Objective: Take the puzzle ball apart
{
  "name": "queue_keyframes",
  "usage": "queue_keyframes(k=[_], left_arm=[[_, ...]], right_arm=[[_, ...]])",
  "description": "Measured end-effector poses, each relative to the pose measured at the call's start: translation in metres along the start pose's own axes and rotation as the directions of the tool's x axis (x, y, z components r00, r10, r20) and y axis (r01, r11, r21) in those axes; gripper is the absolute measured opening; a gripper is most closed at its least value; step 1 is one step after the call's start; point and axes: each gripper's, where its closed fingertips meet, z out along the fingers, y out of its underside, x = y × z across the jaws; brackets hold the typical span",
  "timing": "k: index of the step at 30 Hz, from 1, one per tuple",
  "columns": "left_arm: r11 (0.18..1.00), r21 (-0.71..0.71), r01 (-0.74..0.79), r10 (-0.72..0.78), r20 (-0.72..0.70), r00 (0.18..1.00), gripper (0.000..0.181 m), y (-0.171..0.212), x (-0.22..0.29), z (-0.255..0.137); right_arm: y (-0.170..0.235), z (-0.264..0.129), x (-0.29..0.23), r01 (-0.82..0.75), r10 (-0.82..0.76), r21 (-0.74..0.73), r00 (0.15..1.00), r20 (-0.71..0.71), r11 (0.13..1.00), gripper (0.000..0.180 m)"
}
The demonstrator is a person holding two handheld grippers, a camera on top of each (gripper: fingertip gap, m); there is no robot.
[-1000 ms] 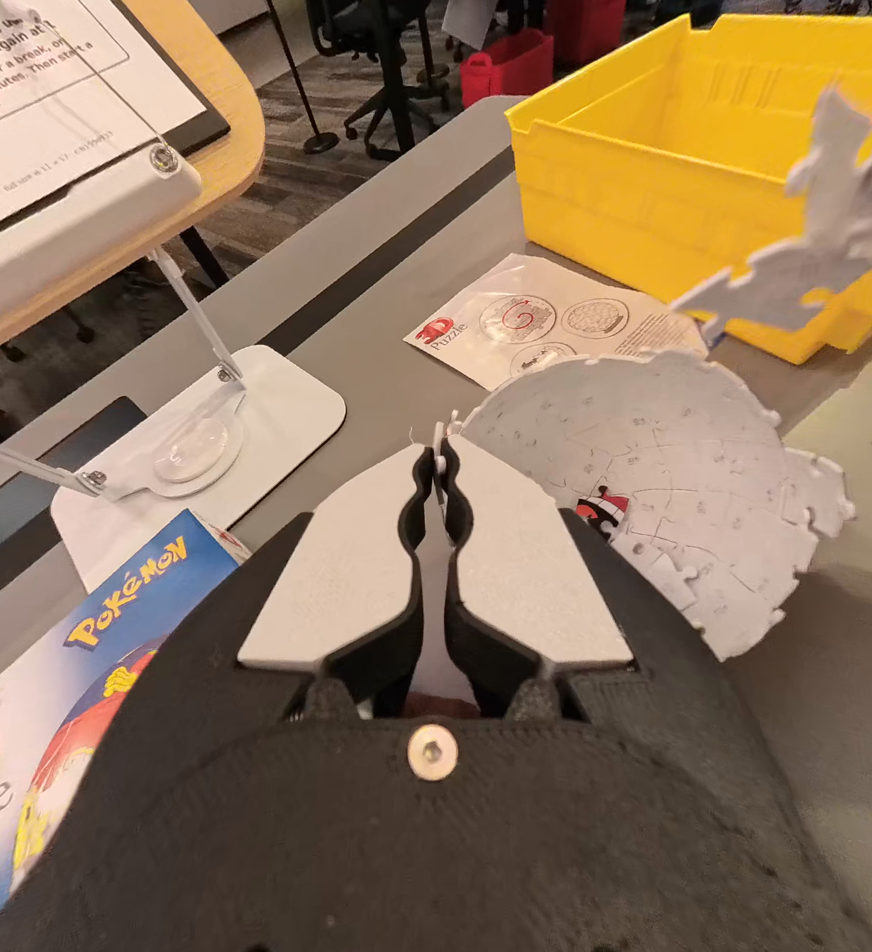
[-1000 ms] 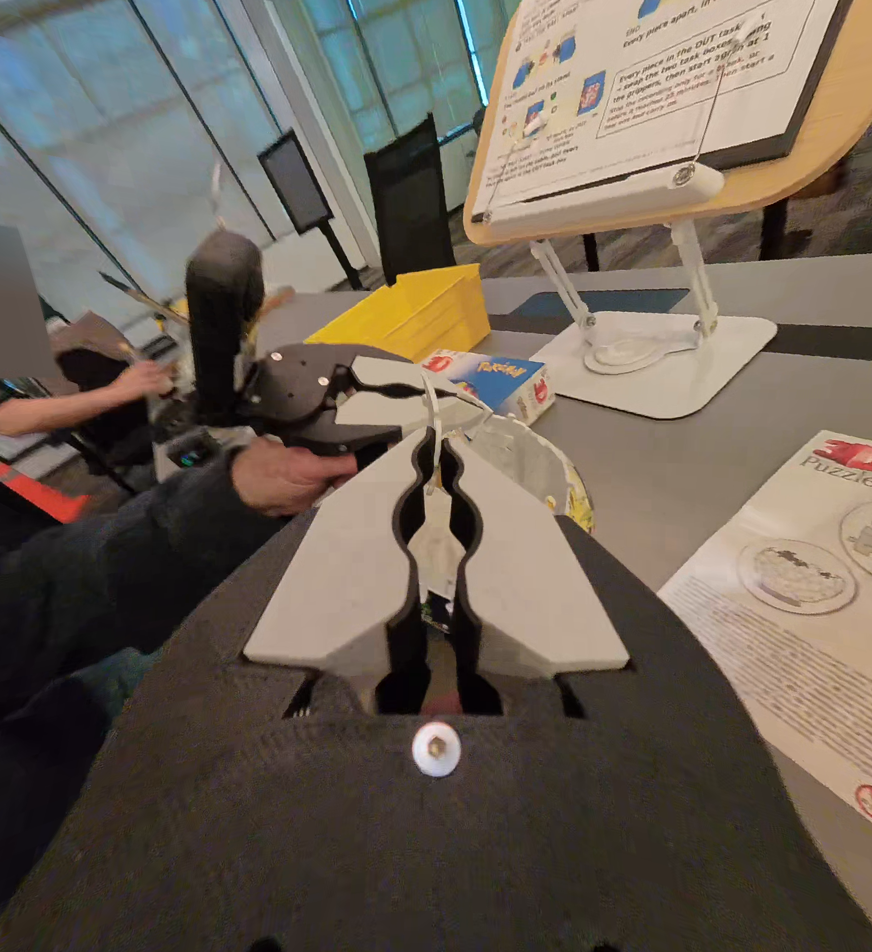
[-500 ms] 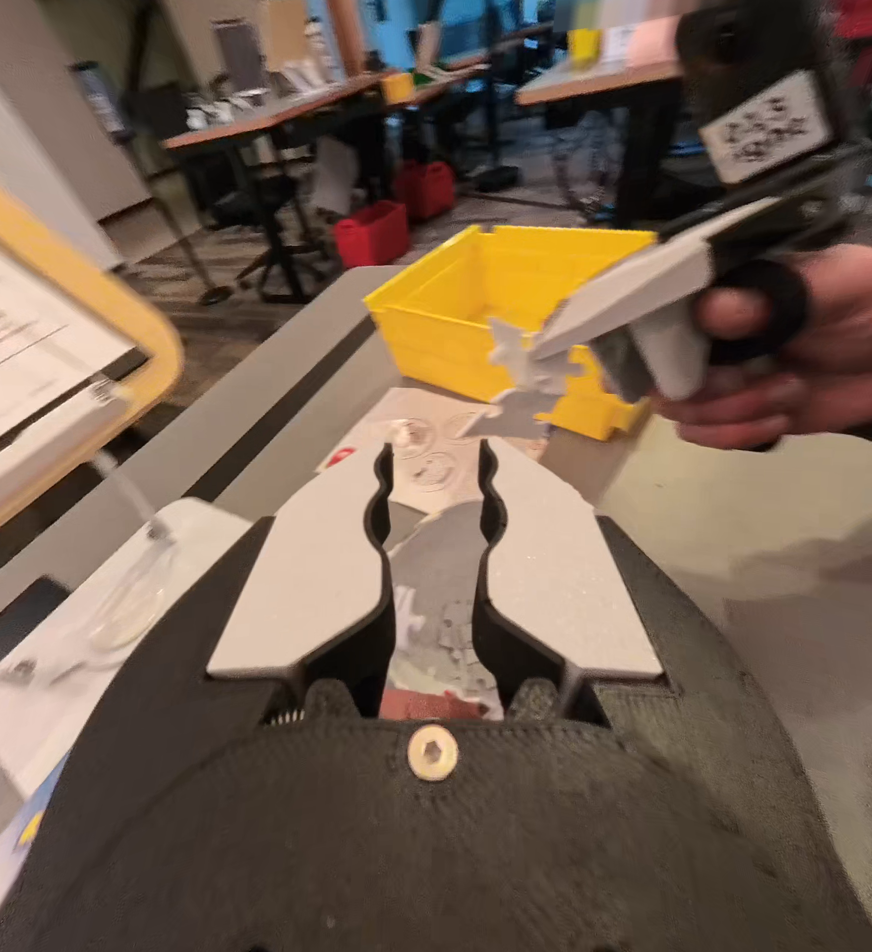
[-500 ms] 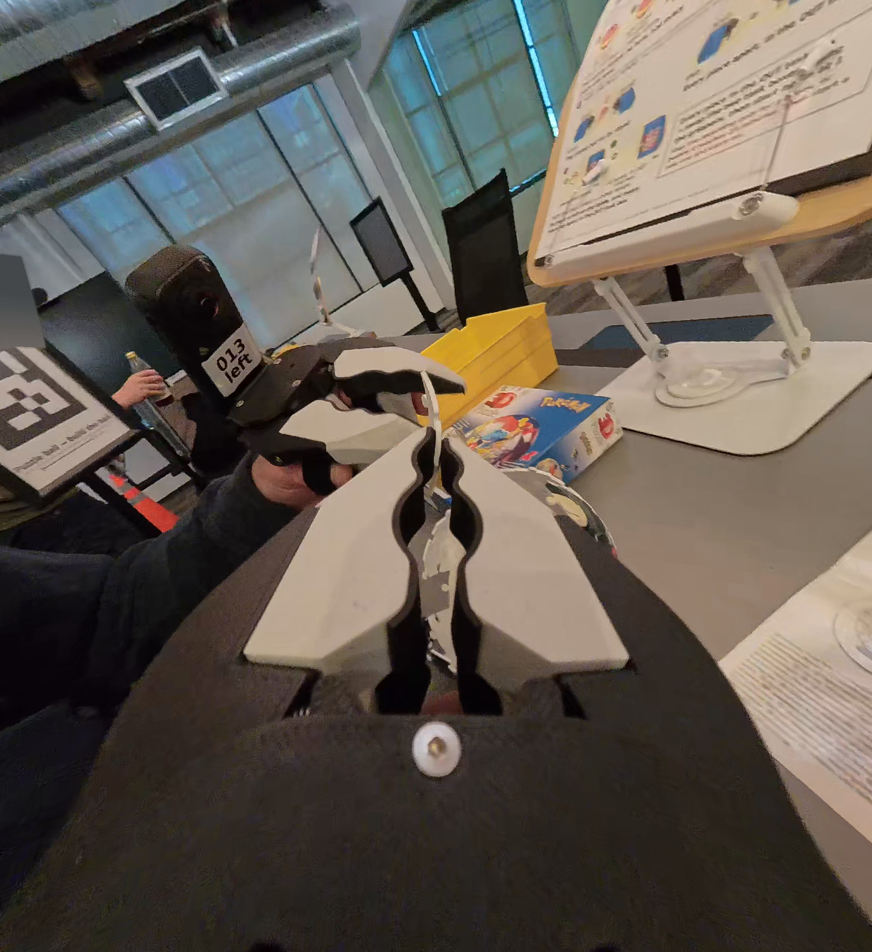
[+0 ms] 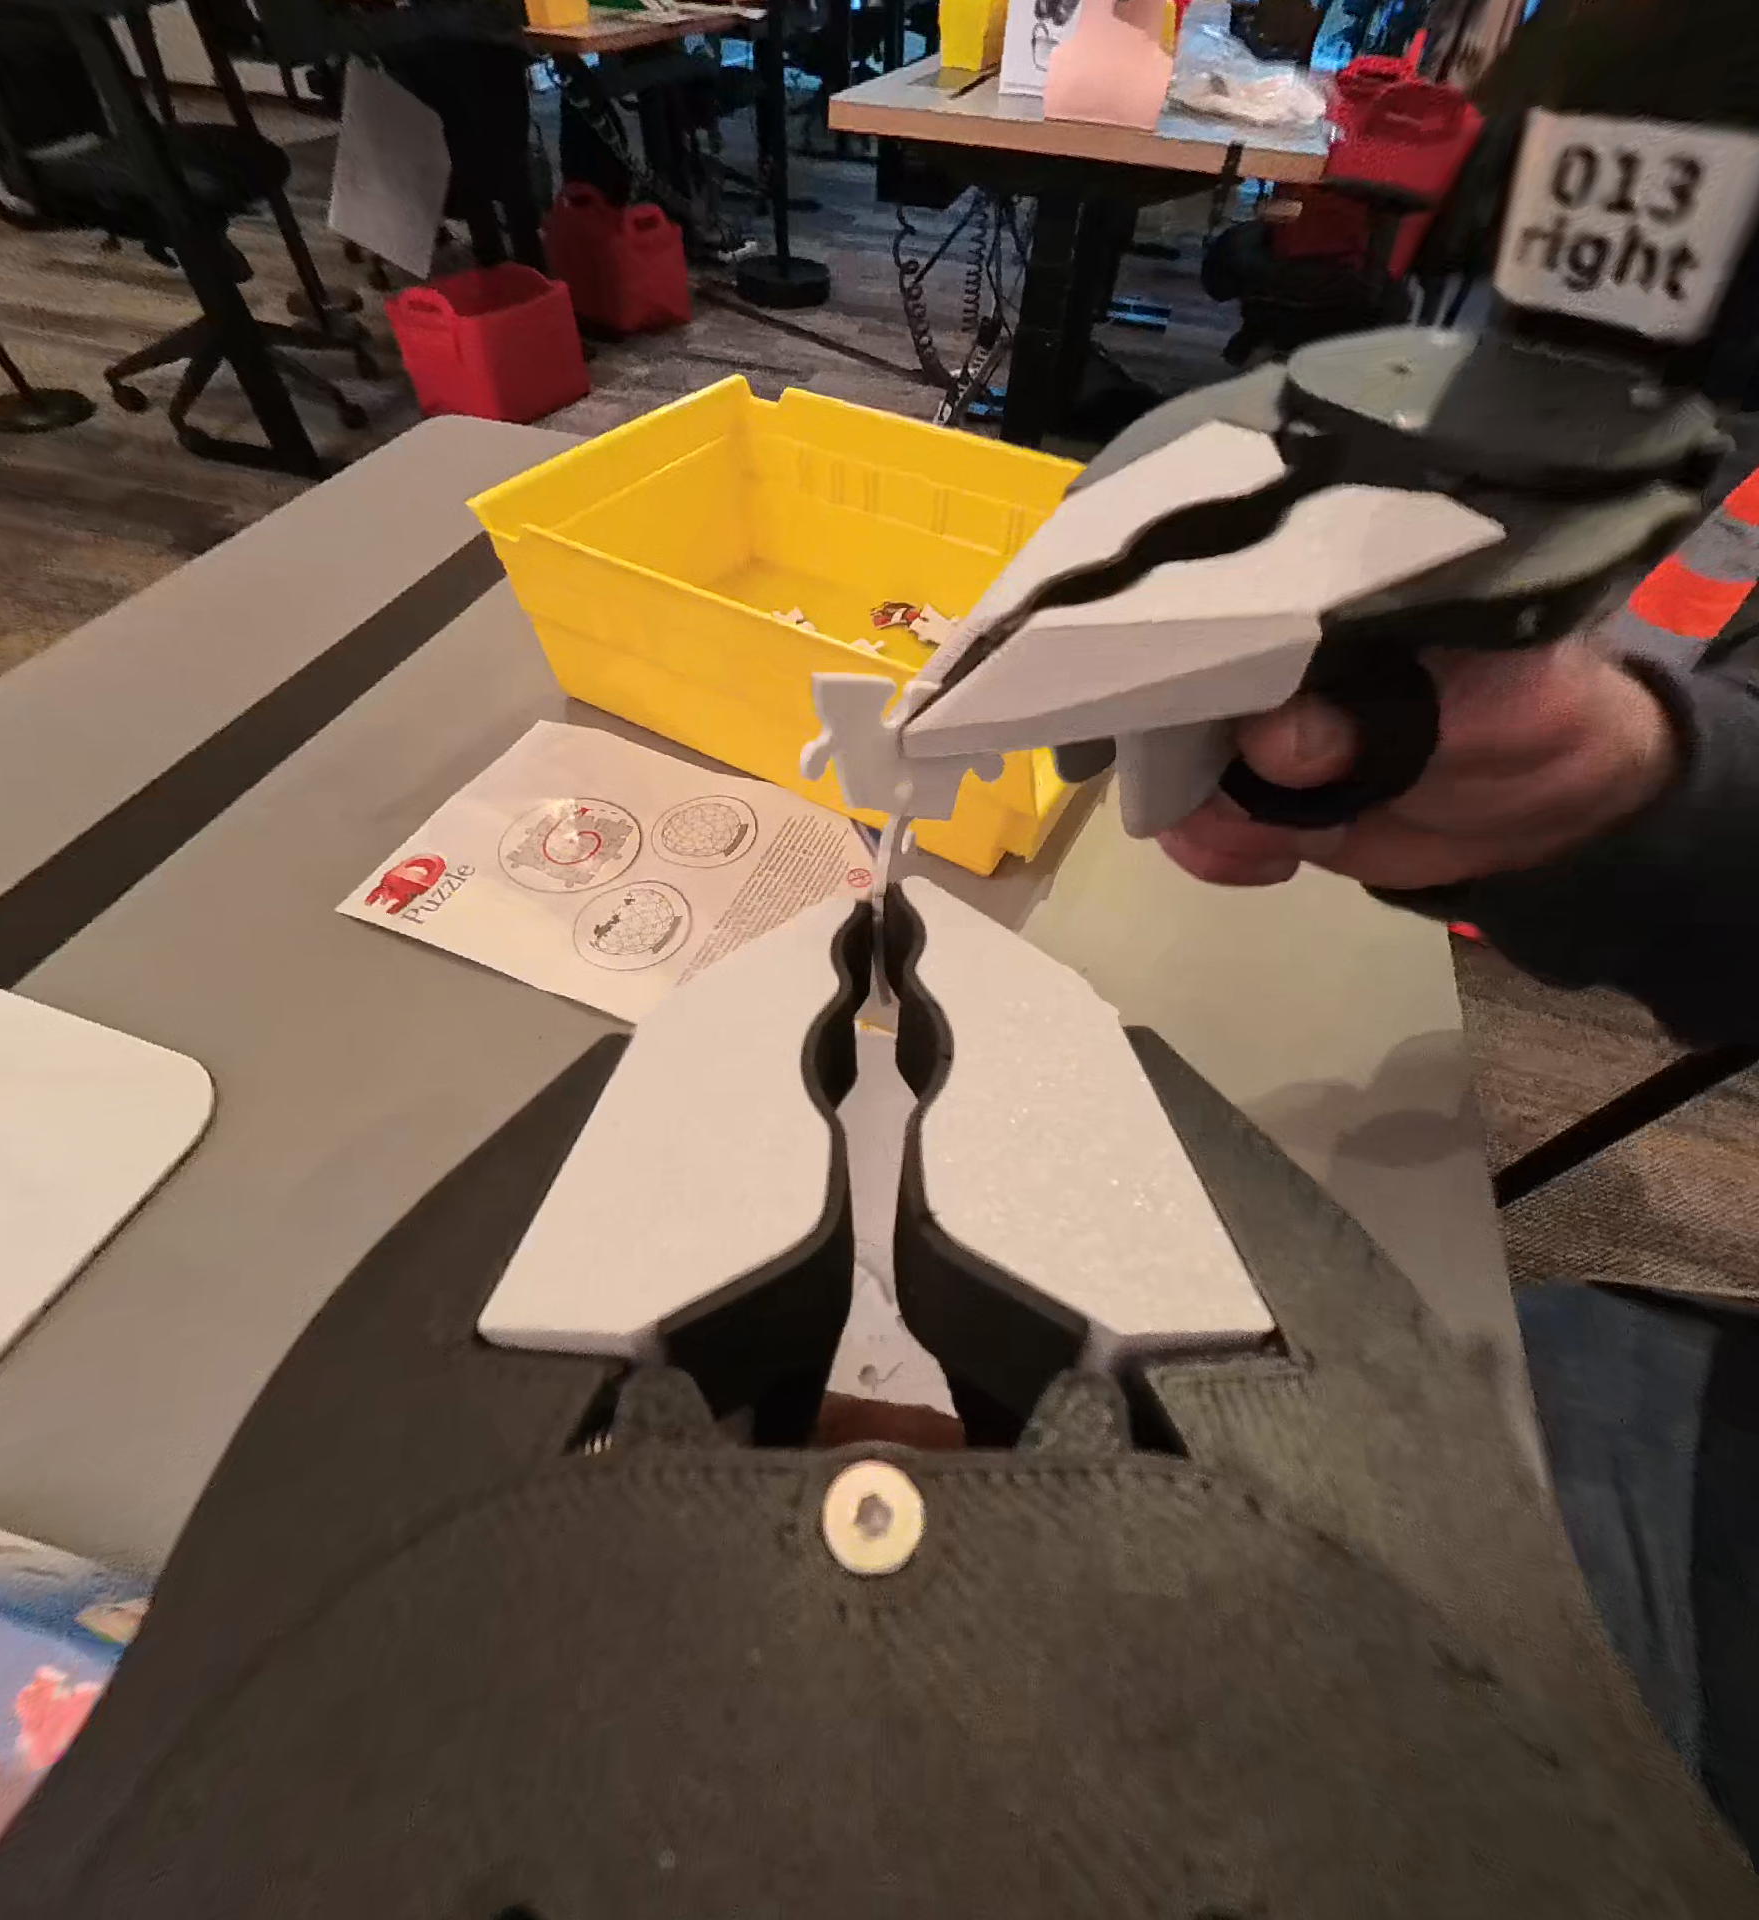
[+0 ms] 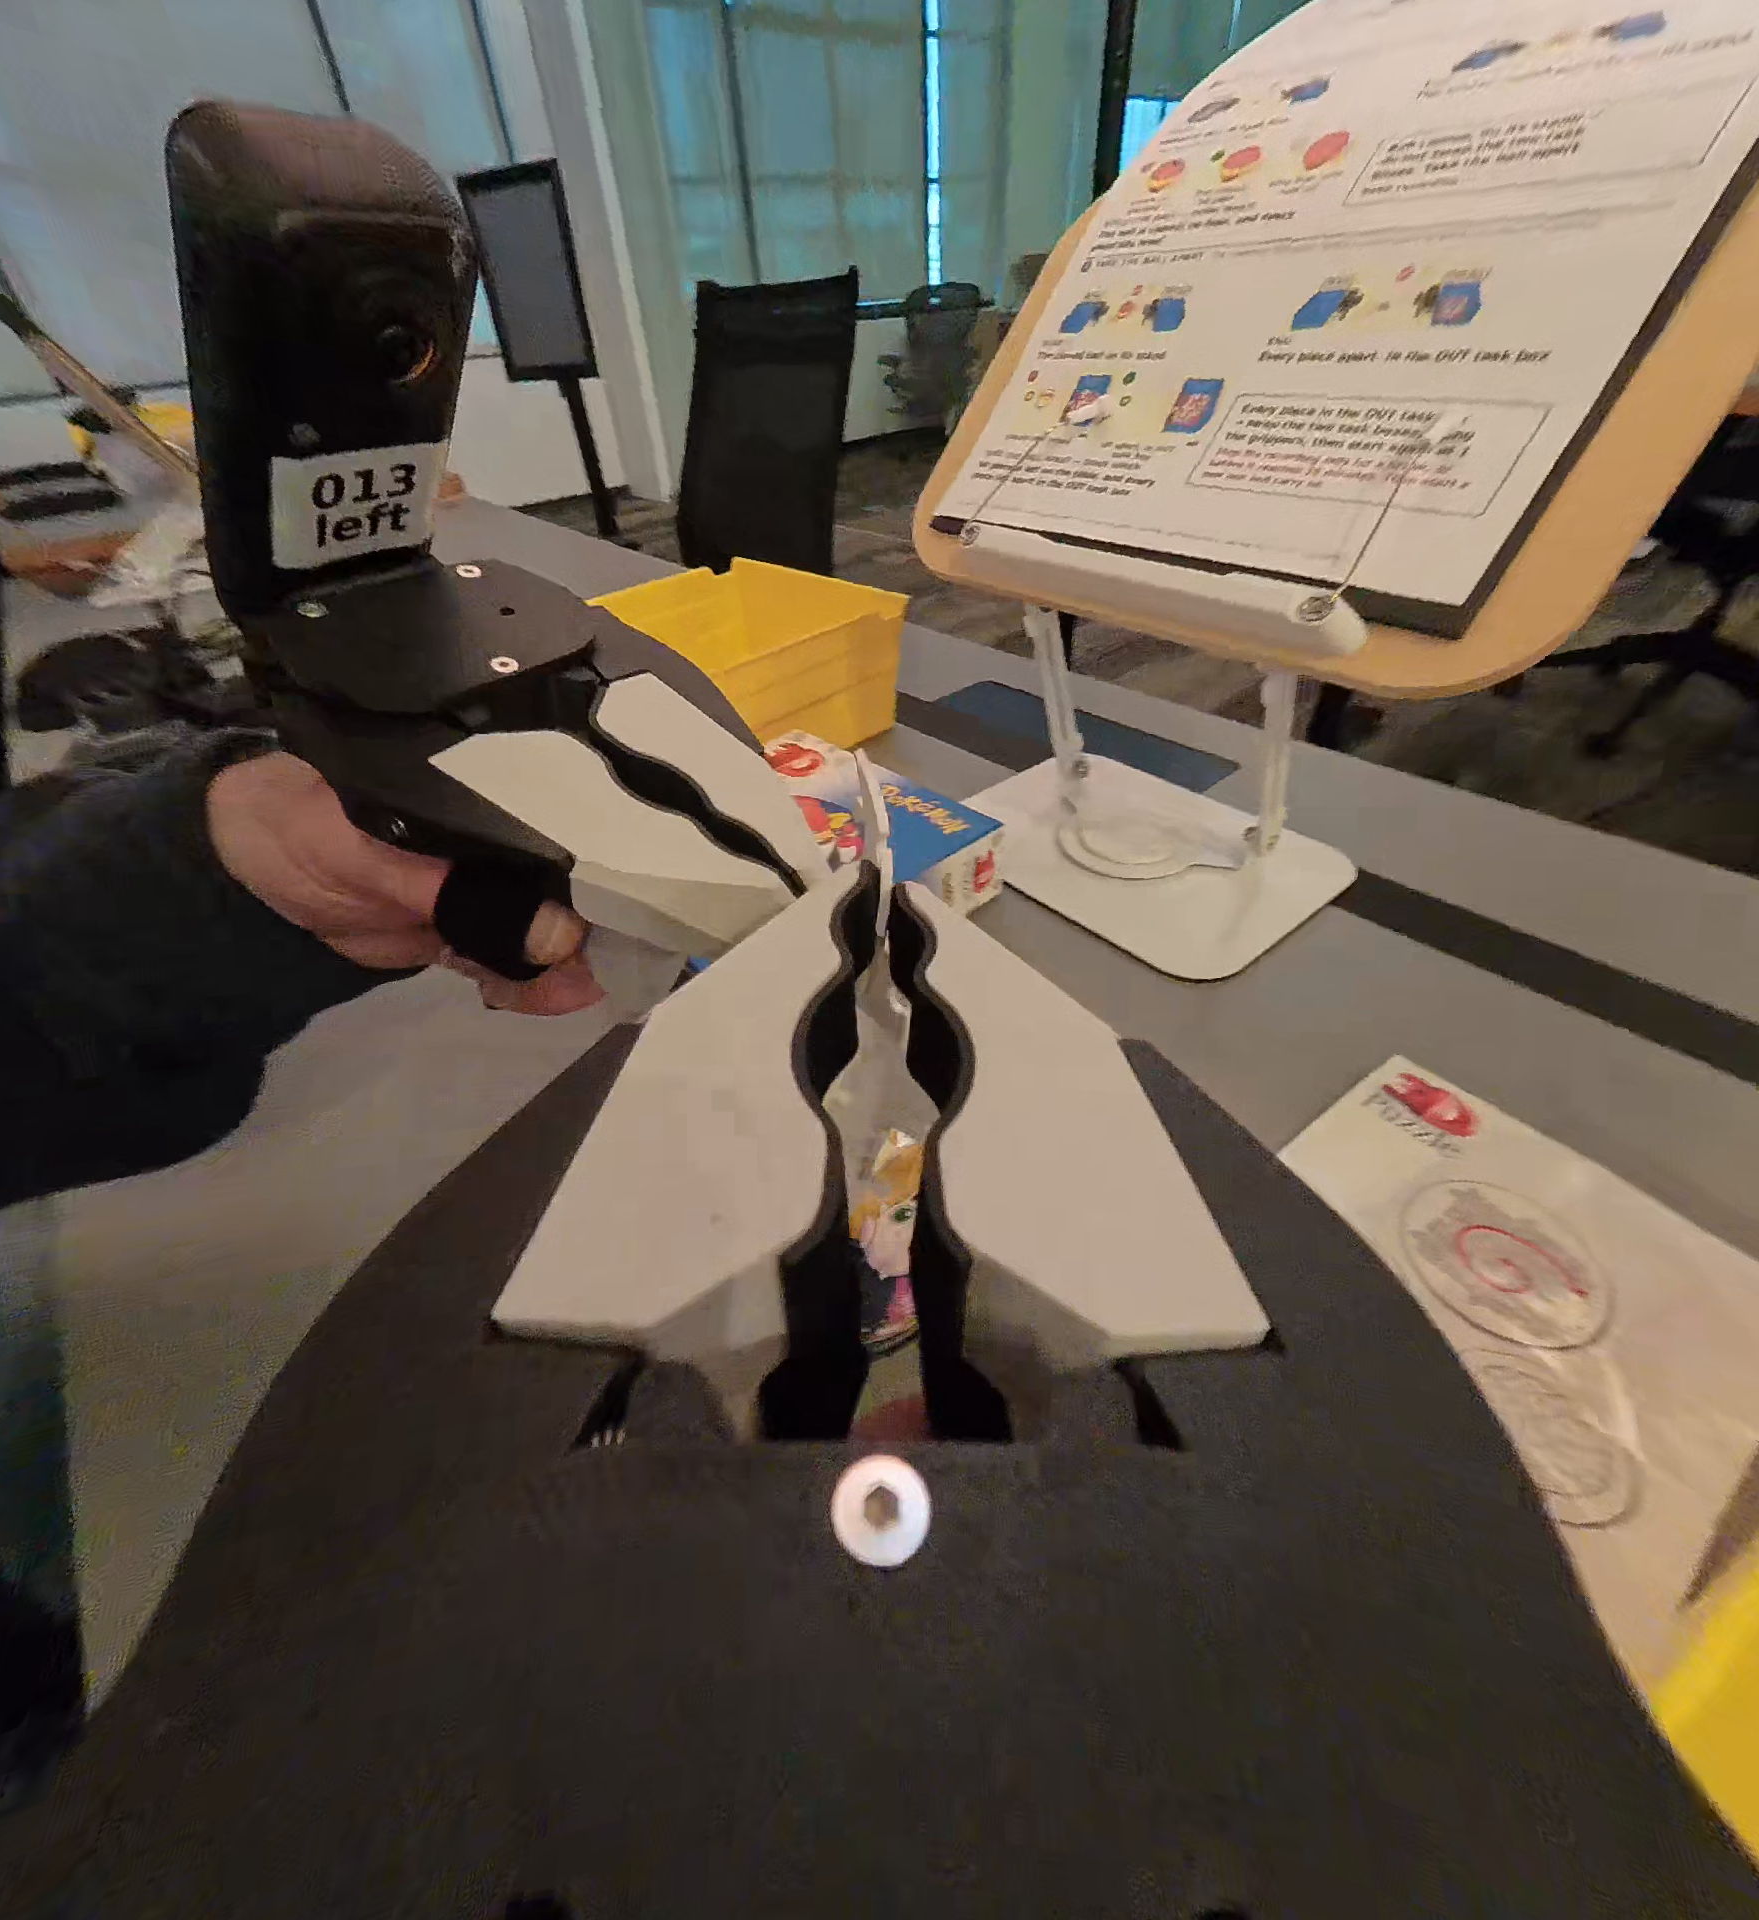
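Gripping a small white strip of joined puzzle pieces [image 5: 880,764] between them, the two grippers meet in the air above the grey tabletop [image 5: 314,1039]. The left gripper [image 5: 883,920] has its jaws nearly closed, pinching the lower edge of the strip, which stands on end between the tips. The right gripper [image 5: 922,712], held in a person's hand [image 5: 1415,769], comes in from the right with its jaws narrowed onto the upper piece, whose knobs stick out to the left of the tips. In the right wrist view the same strip [image 6: 880,831] rises thin and edge-on from that gripper's tips [image 6: 883,902], and the left gripper [image 6: 792,883] touches in from the left. Lower down between the right fingers, a coloured patch shows, but what it belongs to cannot be told.

Behind the grippers a yellow bin [image 5: 646,582] sits on the tabletop with a few loose pieces [image 5: 901,618] on its floor. A printed instruction sheet [image 5: 584,862] lies just in front of the bin. A blue puzzle box [image 6: 932,831] rests near the white base of a document stand [image 6: 1197,883], which carries a tilted board with a page.
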Motion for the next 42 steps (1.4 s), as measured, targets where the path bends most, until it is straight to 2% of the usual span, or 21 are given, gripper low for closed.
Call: queue_keyframes(k=[2, 4, 6, 7, 9, 11, 13, 16, 17, 18, 20, 21, 23, 24, 26, 28, 30, 33, 35, 38, 42], left_arm=[[0.997, 0.015, 0.079, -0.078, -0.017, 0.997, 0.002, -0.001, 0.001, 0.000], [0.995, -0.008, 0.099, -0.099, -0.016, 0.995, 0.002, 0.003, 0.003, 0.002], [0.992, -0.049, 0.117, -0.121, -0.076, 0.990, 0.002, 0.009, 0.015, 0.002], [0.990, -0.048, 0.135, -0.139, -0.111, 0.984, 0.002, 0.009, 0.023, 0.002], [0.993, -0.069, 0.098, -0.103, -0.070, 0.992, 0.002, 0.014, 0.023, 0.001], [0.994, -0.067, 0.082, -0.085, -0.031, 0.996, 0.002, 0.017, 0.016, -0.005], [0.996, -0.087, 0.037, -0.033, 0.042, 0.999, 0.002, 0.023, 0.003, -0.012], [0.997, -0.061, 0.049, -0.044, 0.074, 0.996, 0.002, 0.022, -0.005, -0.019], [0.997, -0.071, 0.033, -0.026, 0.103, 0.994, 0.002, 0.025, -0.010, -0.020], [0.997, -0.078, 0.025, -0.016, 0.117, 0.993, 0.002, 0.026, -0.012, -0.021], [0.997, -0.068, 0.036, -0.028, 0.112, 0.993, 0.002, 0.027, -0.011, -0.020], [0.997, -0.069, 0.036, -0.028, 0.109, 0.994, 0.002, 0.027, -0.010, -0.020], [0.997, -0.072, 0.032, -0.024, 0.117, 0.993, 0.002, 0.028, -0.010, -0.020], [0.997, -0.065, 0.040, -0.032, 0.111, 0.993, 0.002, 0.027, -0.009, -0.020], [0.998, -0.036, 0.059, -0.056, 0.076, 0.996, 0.002, 0.023, -0.005, -0.018], [0.997, -0.002, 0.075, -0.075, 0.024, 0.997, 0.002, 0.017, 0.002, -0.016], [0.994, 0.038, 0.101, -0.100, -0.033, 0.994, 0.002, 0.010, 0.011, -0.014], [0.989, 0.087, 0.121, -0.112, -0.107, 0.988, 0.002, 0.000, 0.025, -0.012], [0.992, 0.083, 0.097, -0.088, -0.115, 0.990, 0.002, 0.001, 0.030, -0.012], [0.993, 0.083, 0.079, -0.070, -0.101, 0.992, 0.002, 0.003, 0.029, -0.014], [0.992, 0.111, 0.066, -0.057, -0.080, 0.995, 0.005, 0.001, 0.026, -0.020]], right_arm=[[0.000, 0.000, 0.003, 0.180, -0.183, -0.032, 0.975, -0.124, 0.983, 0.000], [0.000, 0.002, 0.001, 0.366, -0.376, -0.086, 0.898, -0.226, 0.926, 0.000], [-0.011, -0.002, -0.003, 0.465, -0.466, -0.077, 0.839, -0.281, 0.882, 0.000], [-0.013, -0.004, -0.001, 0.458, -0.461, -0.081, 0.843, -0.275, 0.885, 0.000], [-0.021, -0.013, 0.014, 0.363, -0.362, -0.049, 0.888, -0.283, 0.930, 0.001], [-0.027, -0.030, 0.036, 0.350, -0.359, -0.088, 0.874, -0.327, 0.933, 0.000], [-0.028, -0.053, 0.065, 0.249, -0.270, -0.103, 0.889, -0.369, 0.963, 0.000], [0.006, -0.093, 0.131, 0.011, -0.104, -0.197, 0.875, -0.473, 0.980, 0.000], [0.022, -0.107, 0.152, -0.072, -0.053, -0.219, 0.855, -0.515, 0.973, 0.008], [0.036, -0.122, 0.172, -0.125, -0.034, -0.239, 0.823, -0.567, 0.963, 0.032], [0.066, -0.144, 0.198, -0.203, -0.041, -0.309, 0.774, -0.632, 0.929, 0.066], [0.075, -0.149, 0.202, -0.237, -0.021, -0.320, 0.773, -0.634, 0.917, 0.074], [0.066, -0.155, 0.202, -0.192, -0.047, -0.295, 0.763, -0.645, 0.936, 0.065], [0.057, -0.154, 0.196, -0.146, -0.085, -0.300, 0.764, -0.640, 0.943, 0.063], [0.032, -0.135, 0.166, -0.041, -0.114, -0.262, 0.827, -0.550, 0.964, 0.043], [0.020, -0.099, 0.109, 0.004, -0.083, -0.232, 0.940, -0.331, 0.973, 0.028], [0.020, -0.064, 0.053, -0.016, -0.010, -0.222, 0.993, -0.115, 0.975, 0.033], [0.026, -0.028, 0.000, -0.036, 0.055, -0.206, 0.994, 0.091, 0.978, 0.033], [0.030, -0.014, -0.016, 0.002, 0.026, -0.205, 0.990, 0.137, 0.979, 0.032], [0.027, -0.009, -0.031, 0.031, 0.003, -0.170, 0.980, 0.198, 0.985, 0.006], [0.020, -0.013, -0.033, 0.010, 0.019, -0.142, 0.979, 0.205, 0.990, 0.000]])
